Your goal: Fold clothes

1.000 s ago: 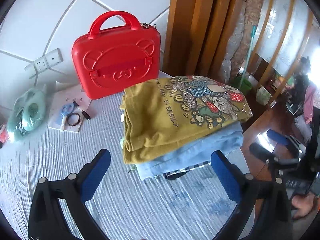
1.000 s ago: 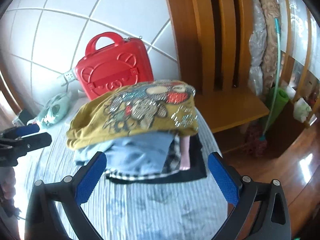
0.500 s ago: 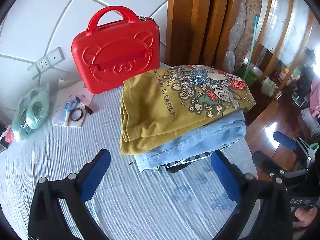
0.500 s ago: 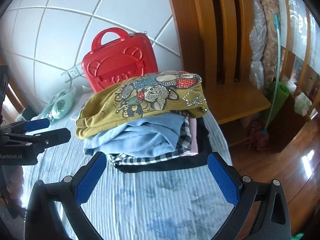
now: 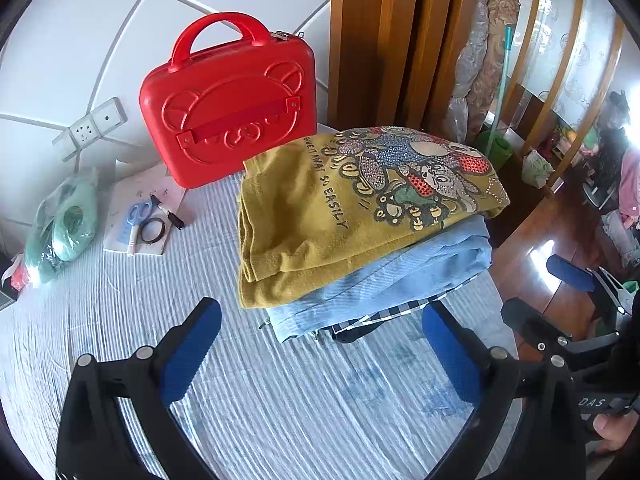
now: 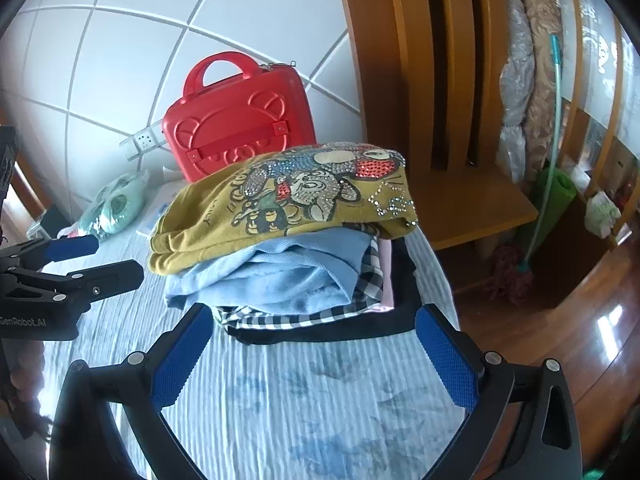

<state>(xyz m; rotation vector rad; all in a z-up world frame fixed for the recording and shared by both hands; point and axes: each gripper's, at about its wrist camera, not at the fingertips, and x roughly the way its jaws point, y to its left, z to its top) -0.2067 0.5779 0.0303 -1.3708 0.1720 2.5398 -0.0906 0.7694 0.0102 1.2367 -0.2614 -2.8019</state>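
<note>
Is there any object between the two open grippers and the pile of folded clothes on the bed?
Nothing visible. Only bare striped bedcover lies between the left gripper, the right gripper and the stack topped by the mustard-yellow printed shirt. The red hard-shell case stands behind the stack.

Folded shirt (image 5: pixel 320 220) atop stacked clothes (image 5: pixel 384 284) on table (image 5: pixel 280 400); case (image 5: pixel 228 108) behind; scissors (image 5: pixel 136 216) and bag (image 5: pixel 64 228) left.

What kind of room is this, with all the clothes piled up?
Probably a room in someone's home. A stack of folded clothes sits on a cloth-covered table by a white tiled wall; a red toy-like case stands behind it, and a mop leans near wooden furniture.
</note>
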